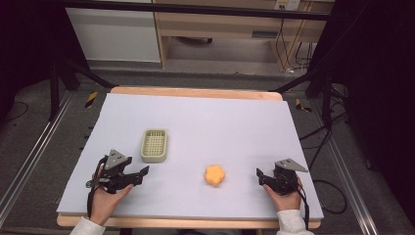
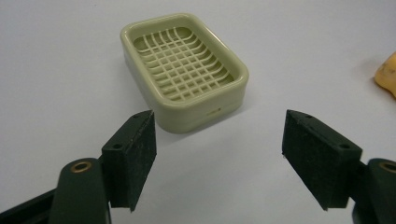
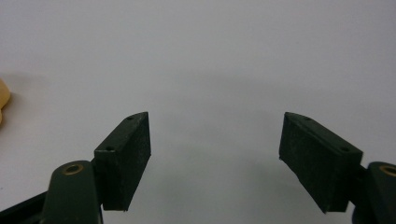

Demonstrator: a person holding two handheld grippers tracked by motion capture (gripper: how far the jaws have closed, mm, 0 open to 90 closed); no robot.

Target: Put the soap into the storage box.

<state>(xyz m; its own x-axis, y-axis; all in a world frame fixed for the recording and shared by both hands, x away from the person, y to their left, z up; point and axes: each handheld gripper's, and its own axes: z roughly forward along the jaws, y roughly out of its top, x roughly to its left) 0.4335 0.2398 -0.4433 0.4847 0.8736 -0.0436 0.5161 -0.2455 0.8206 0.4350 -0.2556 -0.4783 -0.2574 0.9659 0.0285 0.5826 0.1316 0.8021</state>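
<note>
Evidently nothing had been gripped yet: at lower left of the high view the left gripper (image 1: 143,173) sat with jaws spread, aimed at the pale green soap dish (image 1: 154,145) just above it; the orange flower-shaped piece (image 1: 215,175) lay at lower centre; at lower right the right gripper (image 1: 260,175) also gaped, holding nothing, near that piece. The next move probably called for closing on the piece and carrying it leftward to the dish. A lavender sheet (image 1: 220,127) covered the wooden table (image 1: 195,92); grey floor, cables and cabinets lay beyond.
</note>
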